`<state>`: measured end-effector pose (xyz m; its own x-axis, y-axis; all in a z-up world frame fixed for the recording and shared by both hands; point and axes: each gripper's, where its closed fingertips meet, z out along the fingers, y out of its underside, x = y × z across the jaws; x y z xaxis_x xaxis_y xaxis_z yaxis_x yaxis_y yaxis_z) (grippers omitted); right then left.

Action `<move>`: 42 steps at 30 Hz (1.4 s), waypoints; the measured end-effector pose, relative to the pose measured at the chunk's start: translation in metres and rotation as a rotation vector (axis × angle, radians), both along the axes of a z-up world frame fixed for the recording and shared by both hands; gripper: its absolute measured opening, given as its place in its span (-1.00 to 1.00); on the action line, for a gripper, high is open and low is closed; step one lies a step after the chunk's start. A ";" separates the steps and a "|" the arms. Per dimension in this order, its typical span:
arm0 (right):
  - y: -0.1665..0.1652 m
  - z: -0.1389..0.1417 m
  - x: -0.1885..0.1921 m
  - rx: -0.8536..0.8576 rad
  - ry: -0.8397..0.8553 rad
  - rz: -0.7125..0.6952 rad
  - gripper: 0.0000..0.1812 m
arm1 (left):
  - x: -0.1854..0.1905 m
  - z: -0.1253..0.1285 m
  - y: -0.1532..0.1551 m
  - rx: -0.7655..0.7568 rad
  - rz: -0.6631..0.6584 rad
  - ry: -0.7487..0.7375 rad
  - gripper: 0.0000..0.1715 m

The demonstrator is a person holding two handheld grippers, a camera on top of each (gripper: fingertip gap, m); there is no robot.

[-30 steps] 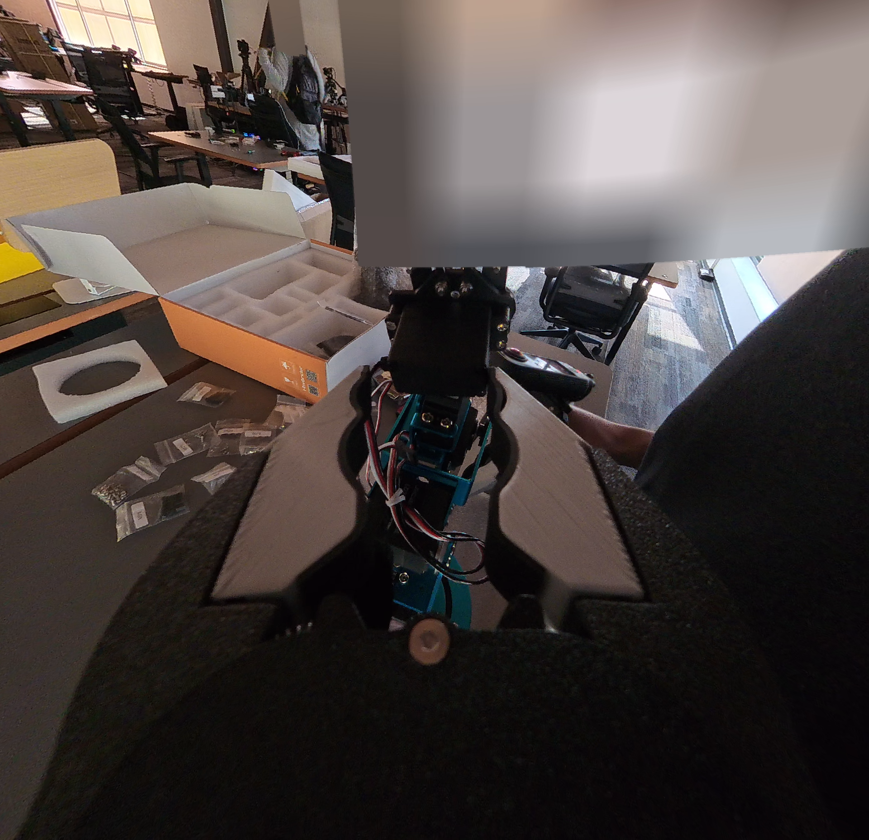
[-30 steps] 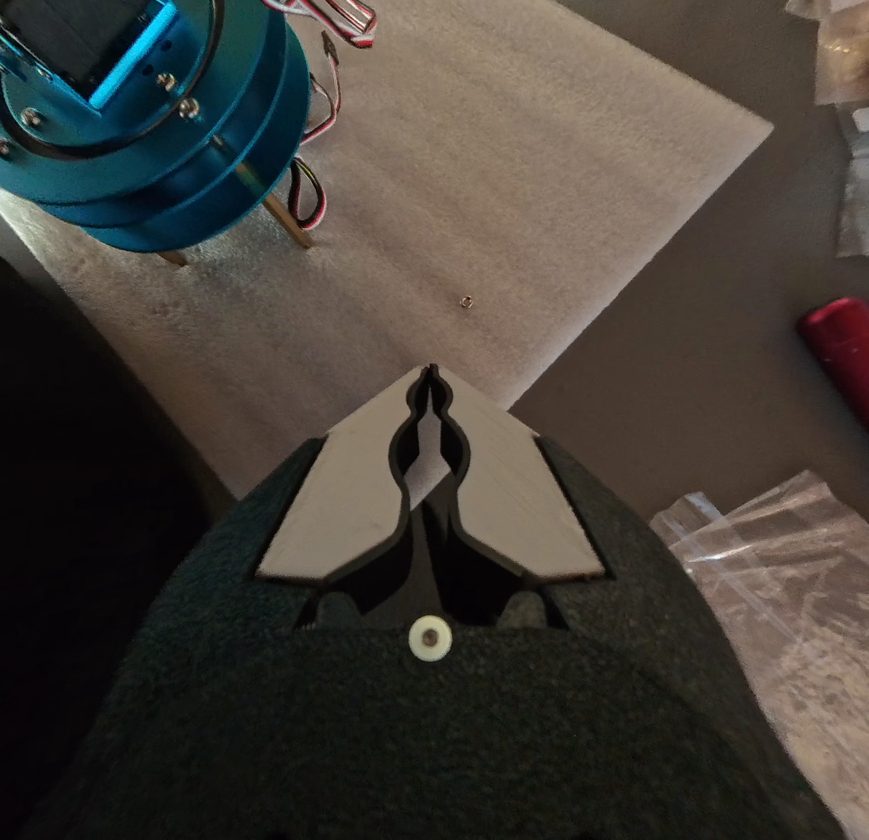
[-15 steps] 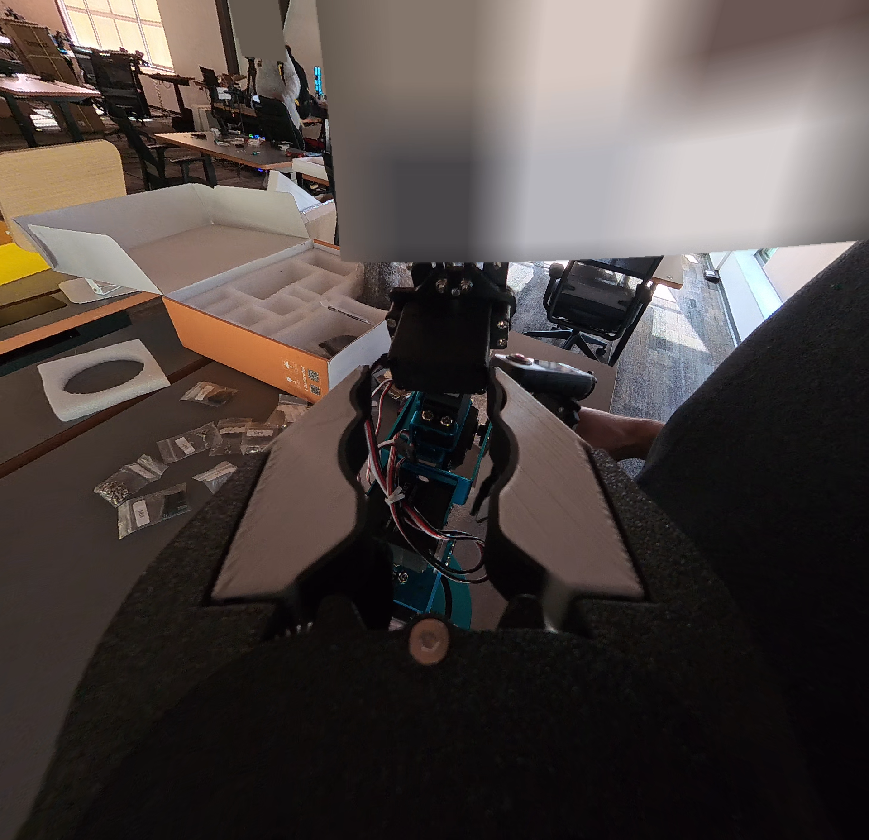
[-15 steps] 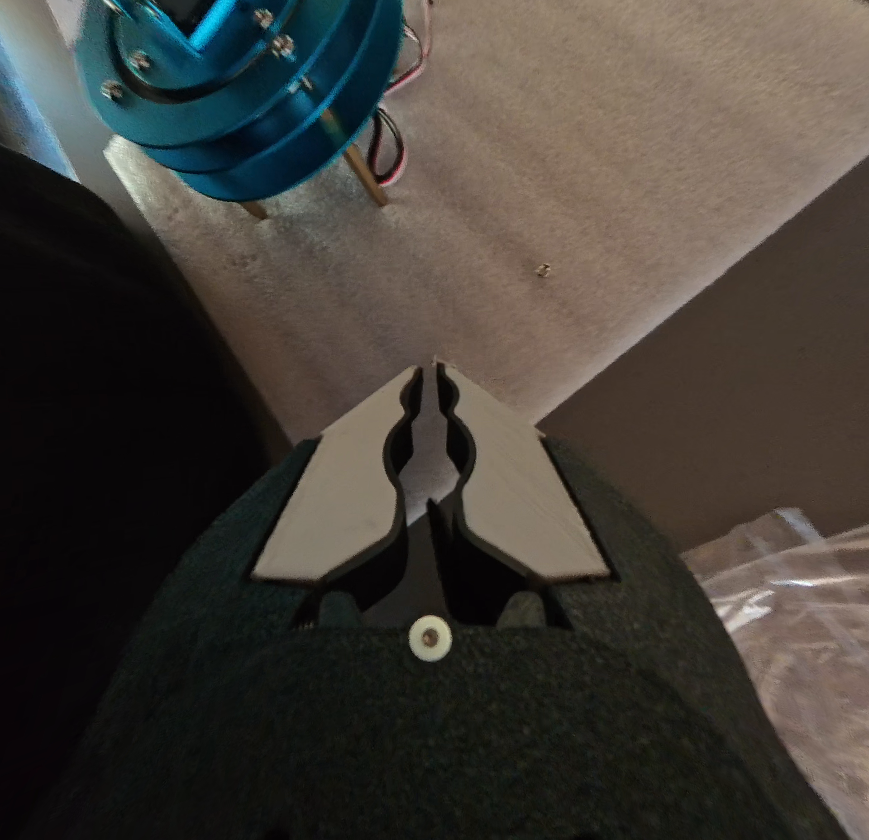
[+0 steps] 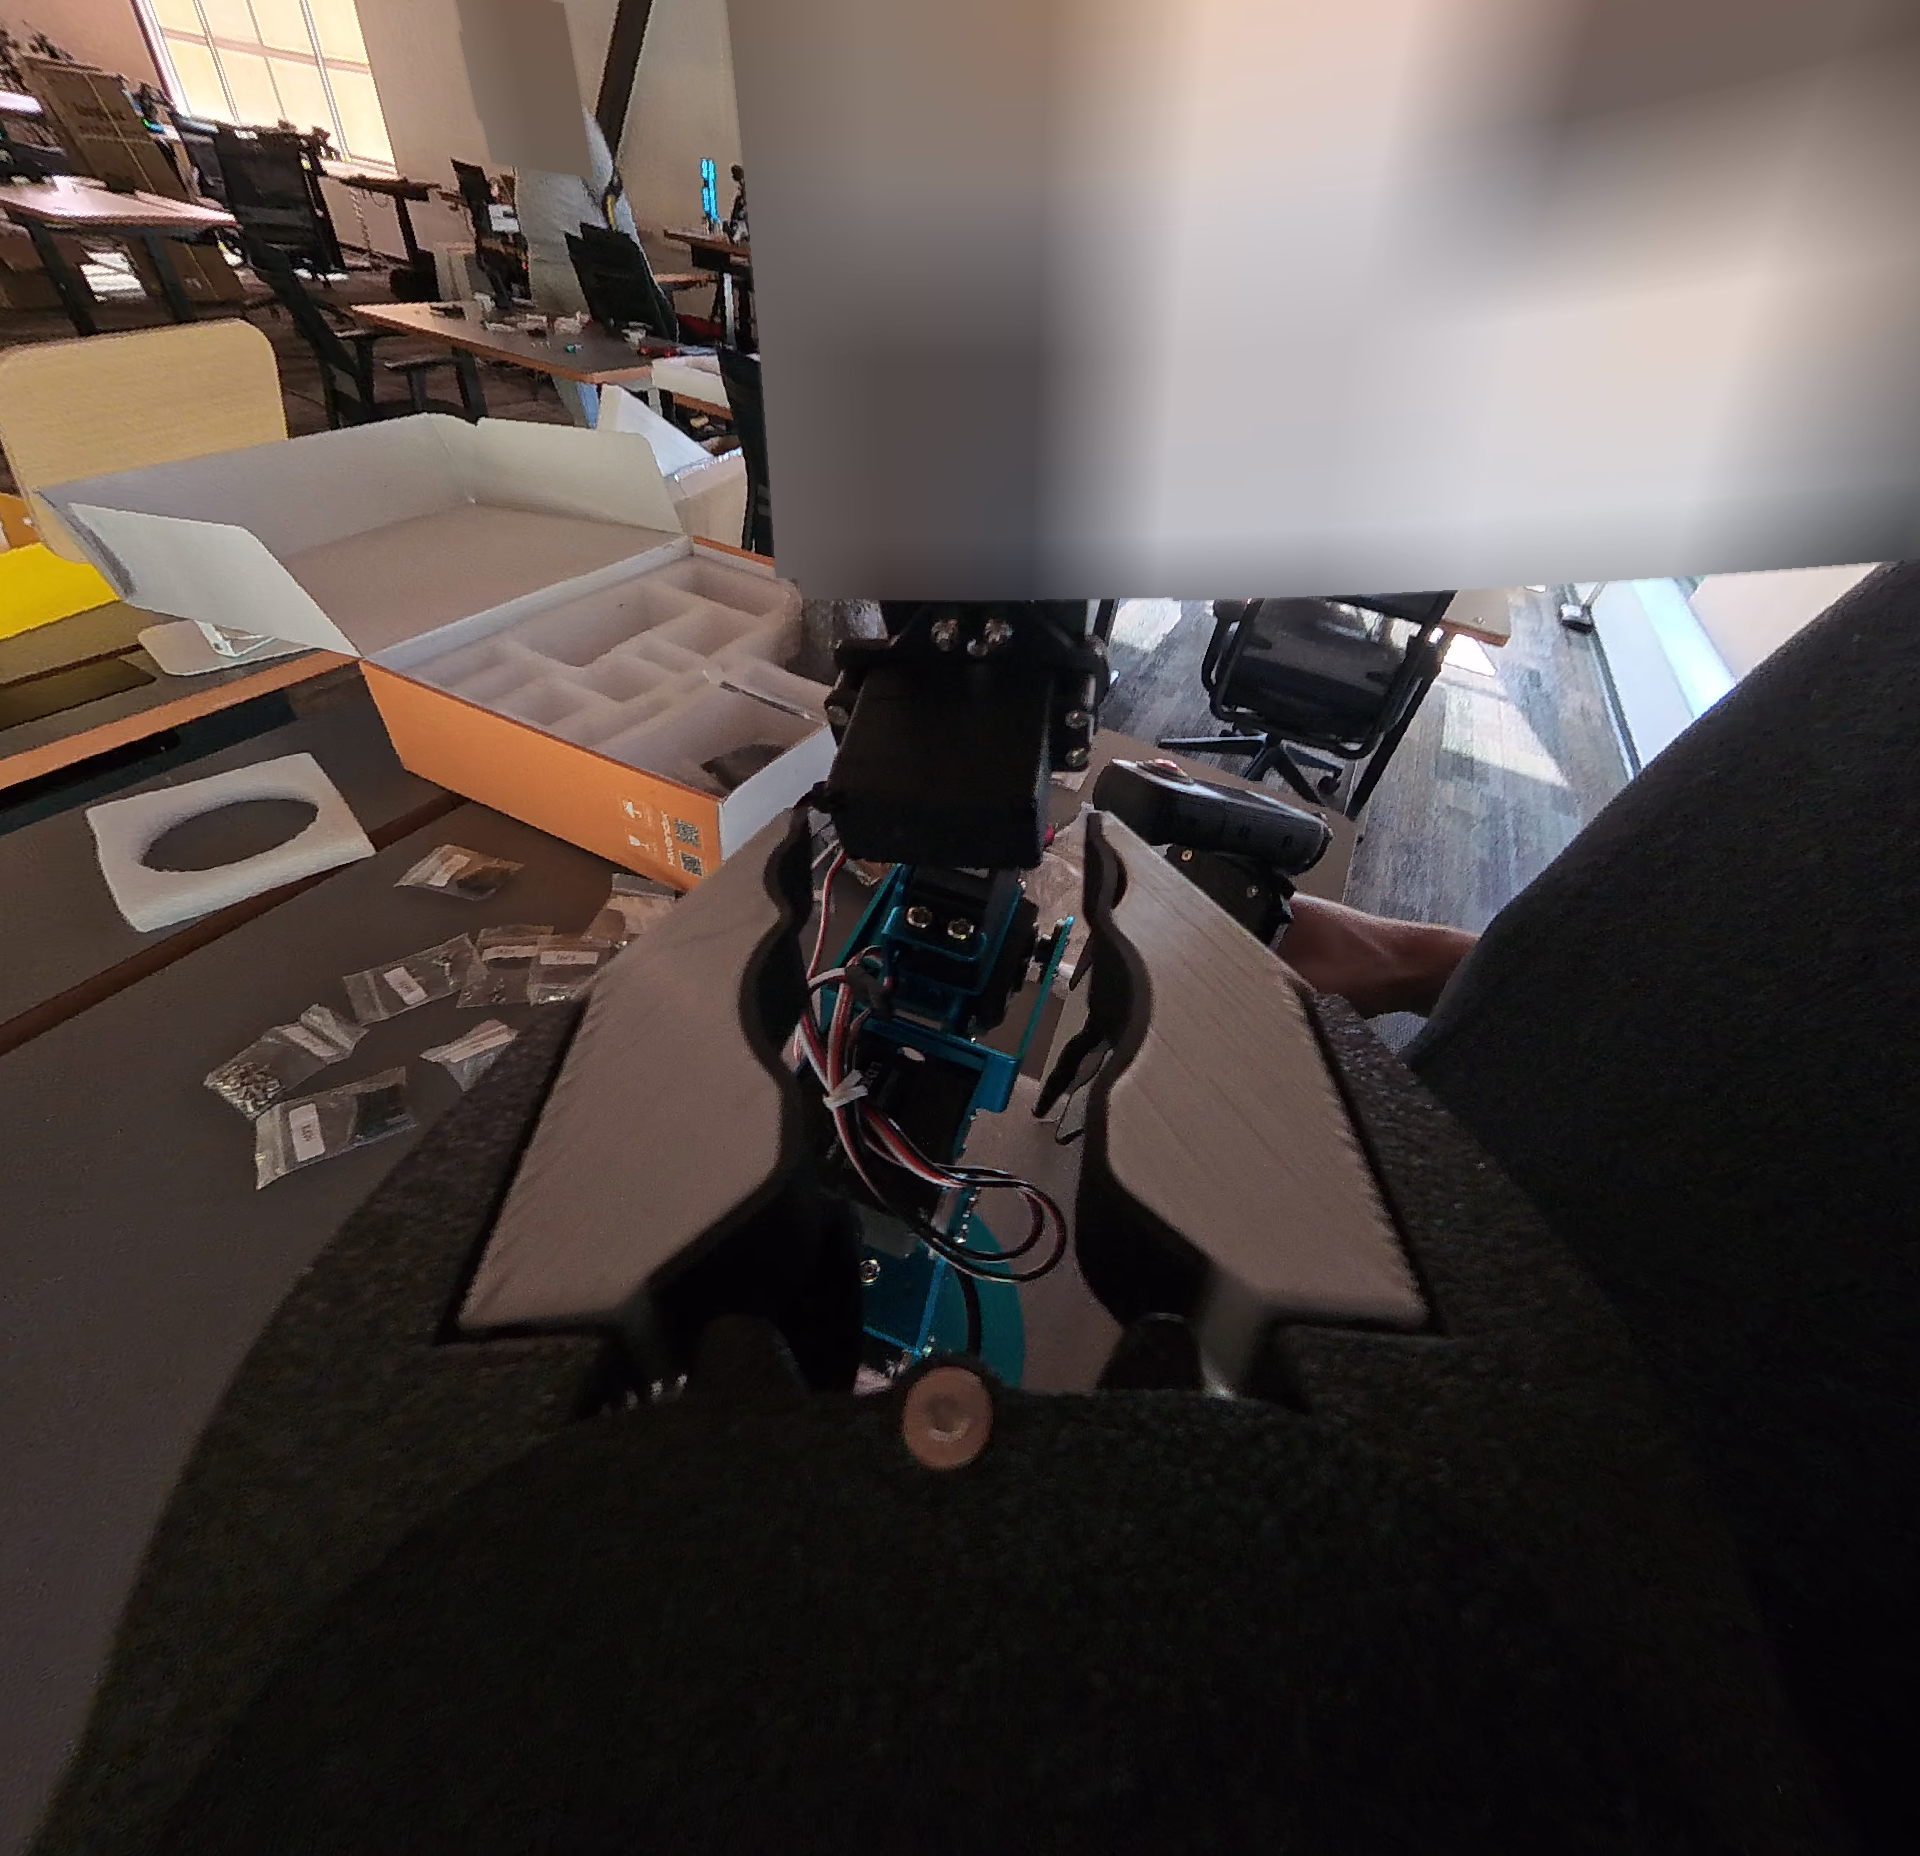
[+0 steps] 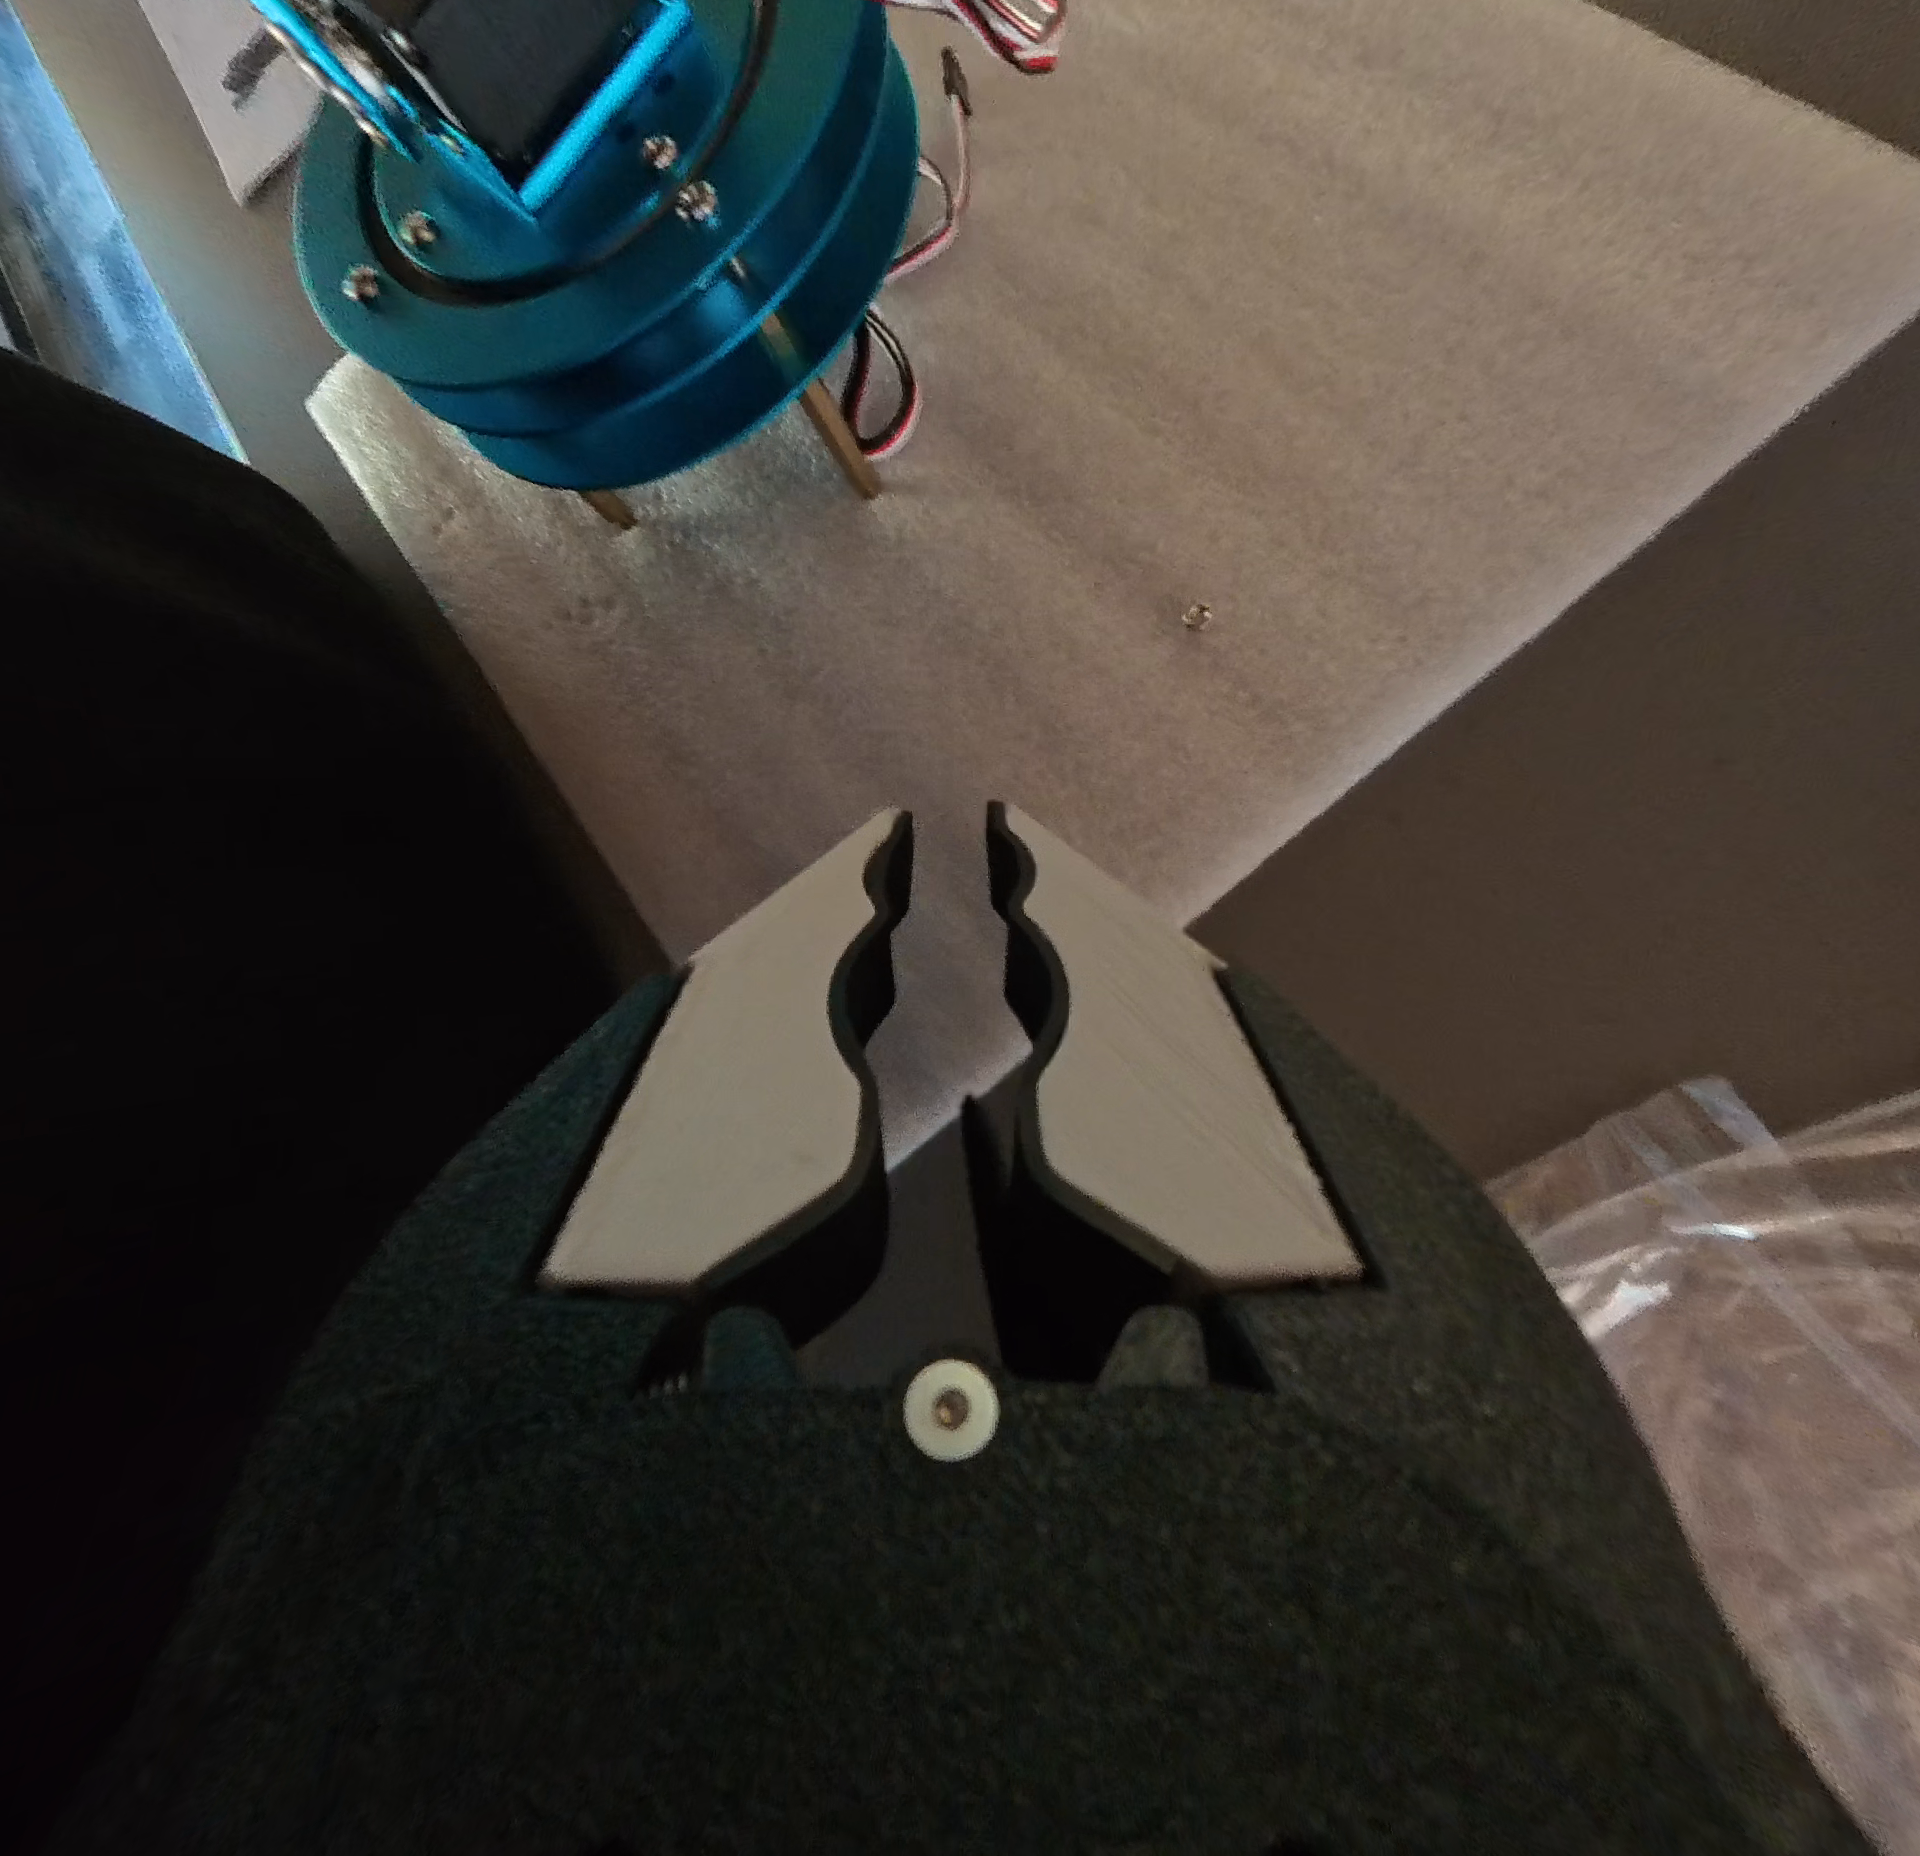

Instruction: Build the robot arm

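Left gripper point(image 5: 940, 840): fingers set wide, flanking the black servo block atop a small blue metal robot arm point(image 5: 935, 985). Cannot tell whether the pads actually press on it or merely stand just beside it.

Right gripper point(image 6: 948, 819): fingers parted by a narrow gap, nothing between them; hovers above the near corner of a white foam sheet point(image 6: 1299, 404).

Stands upright on that sheet, on brass standoffs point(image 6: 847, 445): the arm's round blue base point(image 6: 623, 352), two standoffs visible. Looks partly assembled, judging by loose servo leads trailing from it unplugged.

Counted:
- one tiny nut point(image 6: 1197, 617), lying alone on the foam, well apart from the base
- one open orange box point(image 5: 540, 757) with a white compartmented insert, mostly emptied
- one foam offcut with an oval hole point(image 5: 223, 850)
- at least eight small parts bags point(image 5: 332, 1126), scattered on the dark table point(image 5: 125, 1287)
- one large clear plastic bag point(image 6: 1714, 1339), near the right gripper
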<state>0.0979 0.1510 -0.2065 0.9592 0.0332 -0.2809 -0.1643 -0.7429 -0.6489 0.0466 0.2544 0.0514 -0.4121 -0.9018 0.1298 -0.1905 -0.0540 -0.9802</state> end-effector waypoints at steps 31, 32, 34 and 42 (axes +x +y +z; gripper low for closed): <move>-0.020 -0.016 0.017 0.095 -0.198 -0.313 -0.96 | -0.041 0.016 0.000 0.021 0.034 -0.066 -0.37; -0.020 -0.012 0.018 0.102 -0.196 -0.299 -0.96 | -0.040 0.016 0.001 0.026 0.034 -0.065 -0.37; -0.017 0.001 0.017 0.142 -0.203 -0.245 -0.96 | -0.037 0.014 0.003 0.033 0.037 -0.058 -0.36; 0.006 0.106 0.033 0.302 -0.501 0.110 -0.96 | -0.020 0.008 0.009 0.034 0.000 -0.009 -0.33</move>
<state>0.1312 0.1566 -0.1008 0.9589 0.1476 0.2422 0.2836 -0.5084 -0.8131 0.0264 0.2636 0.0595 -0.4134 -0.9055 0.0956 -0.1816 -0.0209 -0.9831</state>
